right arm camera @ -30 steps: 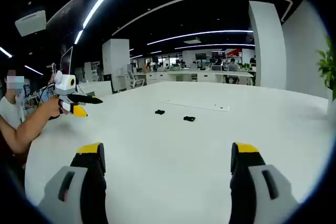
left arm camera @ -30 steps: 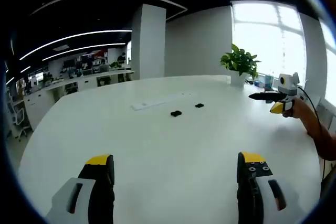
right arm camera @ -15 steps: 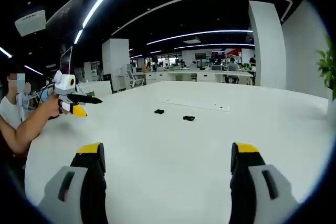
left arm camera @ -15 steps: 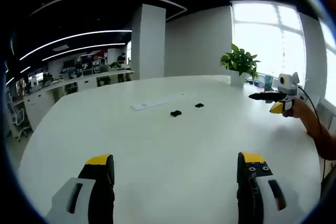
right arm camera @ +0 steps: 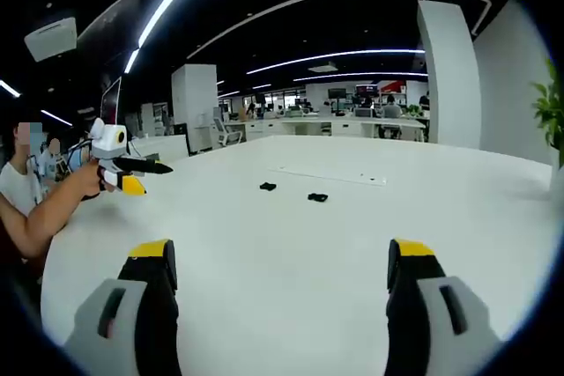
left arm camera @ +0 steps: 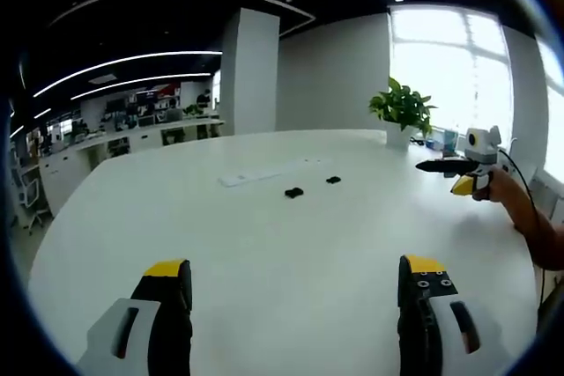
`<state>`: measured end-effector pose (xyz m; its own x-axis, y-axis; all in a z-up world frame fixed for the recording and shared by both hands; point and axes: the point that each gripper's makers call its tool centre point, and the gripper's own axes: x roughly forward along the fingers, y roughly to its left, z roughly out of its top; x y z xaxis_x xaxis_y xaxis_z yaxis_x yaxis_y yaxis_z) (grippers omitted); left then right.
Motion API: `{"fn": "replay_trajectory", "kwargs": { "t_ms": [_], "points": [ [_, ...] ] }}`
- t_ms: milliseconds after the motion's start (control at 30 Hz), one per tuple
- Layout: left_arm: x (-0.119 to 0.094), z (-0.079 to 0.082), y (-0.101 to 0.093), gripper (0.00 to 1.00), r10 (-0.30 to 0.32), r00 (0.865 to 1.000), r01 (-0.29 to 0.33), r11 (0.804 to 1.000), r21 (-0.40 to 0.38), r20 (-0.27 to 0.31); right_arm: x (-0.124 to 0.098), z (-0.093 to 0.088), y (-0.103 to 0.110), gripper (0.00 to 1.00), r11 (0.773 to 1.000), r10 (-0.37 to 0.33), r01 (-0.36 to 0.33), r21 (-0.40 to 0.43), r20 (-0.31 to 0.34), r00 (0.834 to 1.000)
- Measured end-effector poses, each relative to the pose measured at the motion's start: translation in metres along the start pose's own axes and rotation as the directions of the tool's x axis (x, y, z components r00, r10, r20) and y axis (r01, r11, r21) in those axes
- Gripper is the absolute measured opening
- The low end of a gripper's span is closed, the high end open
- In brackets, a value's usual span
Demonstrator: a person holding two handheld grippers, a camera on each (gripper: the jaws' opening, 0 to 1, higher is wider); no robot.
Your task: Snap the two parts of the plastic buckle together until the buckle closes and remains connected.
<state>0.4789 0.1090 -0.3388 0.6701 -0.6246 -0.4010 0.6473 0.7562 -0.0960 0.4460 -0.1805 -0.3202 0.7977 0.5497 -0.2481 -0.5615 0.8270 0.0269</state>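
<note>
Two small black buckle parts lie apart on the white table (left arm camera: pixel 264 244). In the left gripper view one part (left arm camera: pixel 293 192) is nearer and the other (left arm camera: pixel 333 180) sits to its right. In the right gripper view the same two pieces (right arm camera: pixel 267 187) (right arm camera: pixel 317 197) lie side by side. My left gripper (left arm camera: pixel 294 267) is open and empty, well short of them. My right gripper (right arm camera: pixel 280 249) is also open, with nothing between its jaws. Each gripper appears in the other's view, held in a hand above the table: the right gripper (left arm camera: pixel 451 167) and the left gripper (right arm camera: pixel 123 167).
A flat white strip (left arm camera: pixel 264 172) (right arm camera: pixel 330 176) lies on the table just beyond the buckle parts. A potted plant (left arm camera: pixel 403 107) stands at the table's far edge near the window. A person's forearm (right arm camera: pixel 44 213) reaches in. Office desks stand behind.
The left gripper view has shifted very slightly. The buckle parts lie where they were and both grippers stay open.
</note>
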Motion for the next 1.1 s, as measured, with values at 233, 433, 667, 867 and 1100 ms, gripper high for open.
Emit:
{"fn": "replay_trajectory", "kwargs": {
  "t_ms": [233,433,667,867,1100],
  "points": [
    [0.001,0.001,-0.002,0.99,-0.005,1.000,0.005,1.000,-0.004,0.007,0.002,0.000,0.001,1.00,1.000,0.004,-0.004,-0.004,-0.002,1.000],
    [0.002,0.003,-0.002,0.99,0.001,1.000,-0.001,1.000,-0.001,0.014,0.003,0.001,0.002,1.00,1.000,0.007,-0.007,-0.005,-0.003,1.000],
    [0.003,0.005,-0.001,0.99,0.004,1.000,-0.004,1.000,-0.002,0.013,0.006,0.001,0.002,1.00,1.000,0.007,-0.007,-0.009,-0.009,1.000],
    [0.002,0.013,-0.003,0.99,-0.006,0.999,0.006,1.000,-0.004,0.045,0.009,0.002,0.002,1.00,1.000,0.007,-0.007,-0.017,-0.018,1.000],
    [0.006,0.012,-0.002,0.99,0.003,1.000,-0.003,1.000,0.004,0.027,0.012,0.003,0.000,1.00,1.000,0.003,-0.003,-0.020,-0.024,1.000]
  ]
}}
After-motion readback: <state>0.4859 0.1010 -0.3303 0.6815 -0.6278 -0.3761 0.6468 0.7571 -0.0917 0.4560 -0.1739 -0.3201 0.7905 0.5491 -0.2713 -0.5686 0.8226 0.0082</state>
